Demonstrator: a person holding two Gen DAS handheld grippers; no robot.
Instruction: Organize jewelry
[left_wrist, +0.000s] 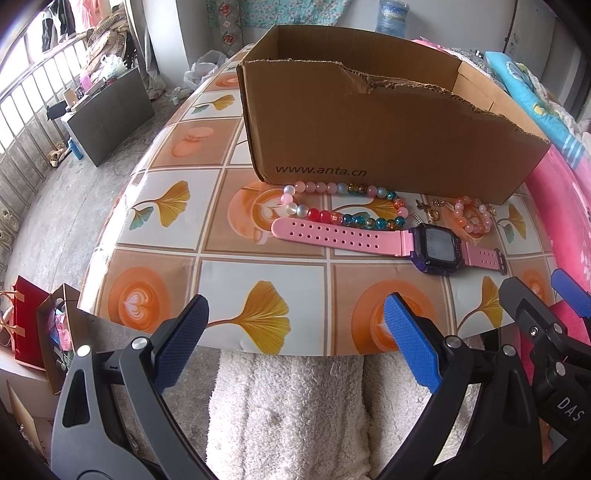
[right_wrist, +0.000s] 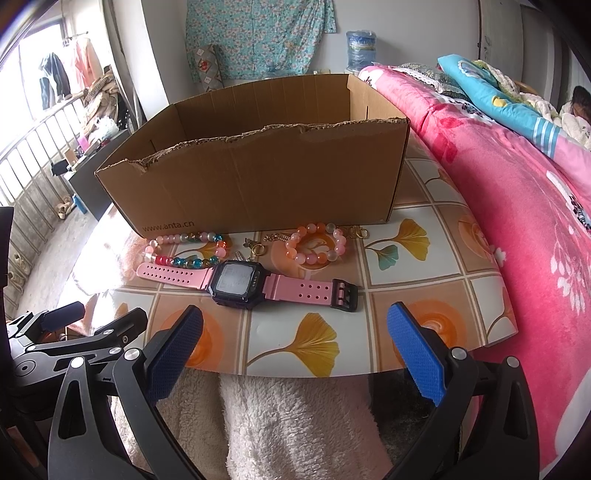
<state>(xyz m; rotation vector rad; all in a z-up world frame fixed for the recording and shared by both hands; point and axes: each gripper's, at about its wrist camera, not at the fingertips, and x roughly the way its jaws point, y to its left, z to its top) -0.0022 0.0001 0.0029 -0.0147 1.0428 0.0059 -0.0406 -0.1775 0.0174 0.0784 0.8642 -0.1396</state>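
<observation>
Patterned with orange latte cups and ginkgo leaves, the tabletop (left_wrist: 177, 258) carries a torn-edged cardboard box (left_wrist: 369, 136) at its far side, open at the top and printed "www.anta.cn" on the near wall. Just in front of the box lies the jewelry: a long bead strand (left_wrist: 343, 210) of pink, teal and red beads on the left, a small gold-toned chain with charms (right_wrist: 264, 242) in the middle, and a peach bead bracelet (right_wrist: 317, 245) on the right. Nearer than these, a pink-strapped watch (right_wrist: 240, 282) with a dark square face lies flat, its left strap touching the bead strand. Both tongs hover above the near edge of the tabletop, over a white fleecy cloth (left_wrist: 288, 406). Left tongs (left_wrist: 295, 347) stand wide apart and hold nothing; right tongs (right_wrist: 295, 347) likewise stand wide apart and hold nothing. On the right, a pink floral blanket (right_wrist: 517, 206) covers a bed beside the tabletop.
</observation>
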